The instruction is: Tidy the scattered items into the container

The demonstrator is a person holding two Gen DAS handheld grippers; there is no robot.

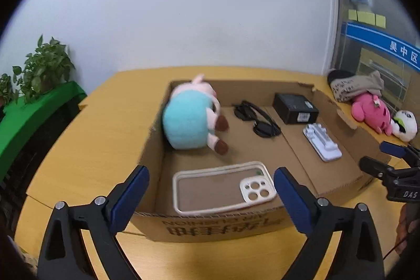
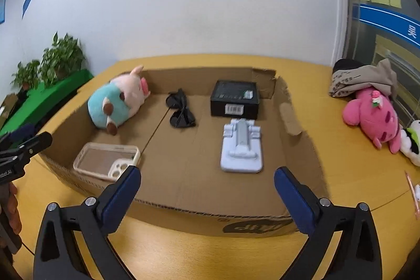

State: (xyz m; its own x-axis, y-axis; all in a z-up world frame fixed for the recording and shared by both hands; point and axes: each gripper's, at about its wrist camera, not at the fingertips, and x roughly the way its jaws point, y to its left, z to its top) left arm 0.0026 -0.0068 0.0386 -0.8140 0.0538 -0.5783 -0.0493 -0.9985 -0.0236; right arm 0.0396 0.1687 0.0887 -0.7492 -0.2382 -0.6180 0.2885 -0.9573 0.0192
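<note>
Both tools stand spread and empty at the bottom of their frames: the left gripper (image 1: 211,190) over the near wall of the cardboard box (image 1: 210,226), the right gripper (image 2: 207,190) likewise. Inside the box, a cream phone case (image 1: 223,186) lies nearest, then a white stand (image 2: 241,148), sunglasses (image 2: 179,109), a black box (image 2: 235,101) and, at upper left, a plush pig (image 1: 191,117). At far right, a pink plush (image 2: 375,114) sits on the table (image 2: 341,148).

The box (image 2: 296,120) is sitting on the tabletop (image 2: 349,148), holding the plush pig (image 2: 118,101) far left, sunglasses (image 2: 181,109) centre, and phone stand (image 2: 241,148) right.
</note>
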